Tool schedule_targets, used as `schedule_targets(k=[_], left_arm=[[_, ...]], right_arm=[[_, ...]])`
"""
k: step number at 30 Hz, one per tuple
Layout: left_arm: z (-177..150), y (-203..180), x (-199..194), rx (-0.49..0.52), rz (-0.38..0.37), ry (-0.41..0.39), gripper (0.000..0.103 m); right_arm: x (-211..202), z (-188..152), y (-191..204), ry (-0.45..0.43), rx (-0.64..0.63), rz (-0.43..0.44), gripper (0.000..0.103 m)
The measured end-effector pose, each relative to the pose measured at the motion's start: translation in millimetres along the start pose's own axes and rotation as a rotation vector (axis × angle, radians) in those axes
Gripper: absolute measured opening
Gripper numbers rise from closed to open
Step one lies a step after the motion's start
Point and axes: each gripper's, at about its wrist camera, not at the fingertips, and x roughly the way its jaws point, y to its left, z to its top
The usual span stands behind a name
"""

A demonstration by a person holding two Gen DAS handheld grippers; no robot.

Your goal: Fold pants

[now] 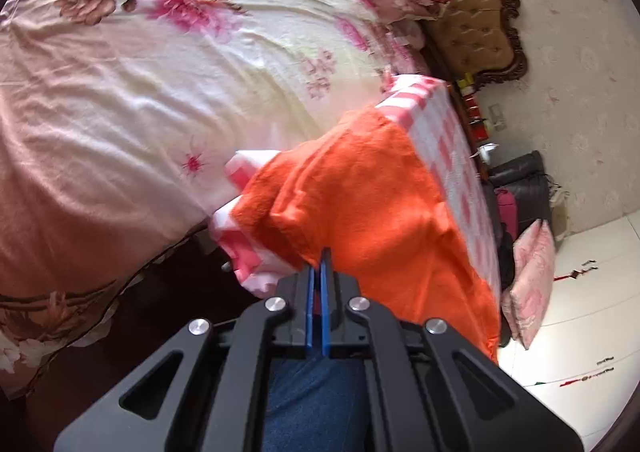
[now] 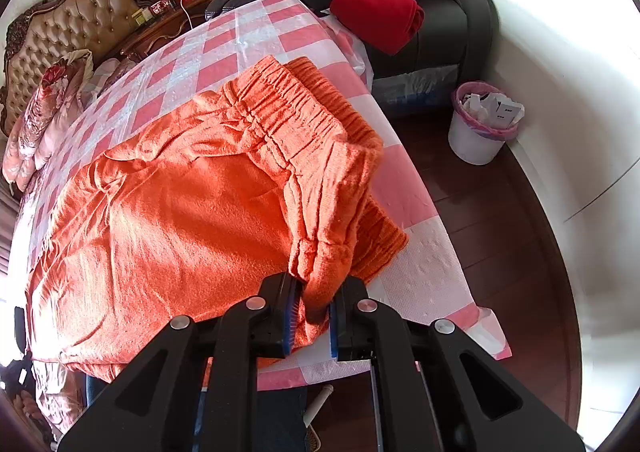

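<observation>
The orange pants (image 2: pixel 192 212) lie spread on a table covered with a pink-and-white checked cloth (image 2: pixel 248 40). The elastic waistband (image 2: pixel 280 112) is at the far right, partly lifted and folded over. My right gripper (image 2: pixel 312 308) is shut on a bunch of waistband fabric at the near right corner. In the left wrist view the pants (image 1: pixel 372 204) hang over the table's near edge. My left gripper (image 1: pixel 319 272) is shut, its blue pads pinching the orange fabric edge.
A bed with a floral cover (image 1: pixel 140 92) lies left of the table, with a tufted headboard (image 2: pixel 76 24). A black armchair (image 2: pixel 448 20) with a red blanket (image 2: pixel 380 16) stands behind the table. A white waste bin (image 2: pixel 480 124) stands on the dark floor at right.
</observation>
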Motion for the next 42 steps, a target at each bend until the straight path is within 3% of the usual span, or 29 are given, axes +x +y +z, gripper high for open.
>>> schedule_targets(k=[1, 2, 3, 5, 7, 8, 10, 12, 15, 17, 20, 25, 27, 31, 32, 35, 38, 42], left_arm=[[-1, 4, -1, -0.02, 0.022, 0.003, 0.014], [0, 6, -10, -0.029, 0.086, -0.033, 0.028], [2, 1, -20, -0.002, 0.114, -0.086, 0.029], [8, -27, -35, 0.151, 0.101, -0.167, 0.029], [11, -64, -34, 0.307, 0.043, -0.158, 0.033], [8, -92, -26, 0.439, 0.011, -0.122, 0.04], [-5, -144, -5, 0.684, 0.012, -0.081, 0.04], [-18, -195, 28, 0.888, 0.013, 0.014, 0.04], [-24, -252, 82, 1.031, -0.032, 0.2, 0.031], [-33, -278, 113, 1.16, 0.018, 0.264, 0.029], [-52, -298, 149, 1.29, 0.035, 0.365, 0.029], [-70, -298, 187, 1.391, 0.094, 0.465, 0.028], [-69, -294, 195, 1.395, 0.135, 0.45, 0.025], [-70, -293, 201, 1.412, 0.118, 0.484, 0.022], [-70, -295, 202, 1.41, 0.123, 0.49, 0.02], [-73, -298, 203, 1.447, 0.132, 0.509, 0.002], [-80, -305, 198, 1.53, 0.181, 0.445, 0.002], [-59, -320, 197, 1.487, 0.197, 0.331, 0.005]], right_arm=[[0, 0, 0, -0.001, -0.003, -0.005, 0.005], [0, 0, 1, -0.002, -0.003, -0.008, 0.005], [0, -1, 1, -0.002, -0.004, -0.01, 0.005], [0, 0, 2, -0.002, -0.011, -0.019, 0.005], [0, 0, 4, -0.001, -0.012, -0.022, 0.005], [0, -1, 4, -0.001, -0.012, -0.023, 0.005], [0, 0, 4, -0.001, -0.013, -0.022, 0.005], [0, 0, 5, -0.002, -0.012, -0.022, 0.005], [0, -1, 5, -0.004, -0.012, -0.024, 0.005], [0, -1, 5, -0.007, -0.011, -0.024, 0.005], [0, -2, 5, -0.011, -0.012, -0.019, 0.005], [-1, -2, 3, -0.008, -0.015, -0.012, 0.005], [-1, -2, 2, -0.008, -0.013, -0.006, 0.005], [-1, -3, 2, -0.015, -0.018, -0.01, 0.005], [-1, -3, 3, -0.016, -0.018, -0.013, 0.005], [-1, -3, 4, -0.017, -0.018, -0.017, 0.005], [-1, -3, 4, -0.018, -0.018, -0.01, 0.005], [-1, -3, 4, -0.018, -0.018, -0.011, 0.005]])
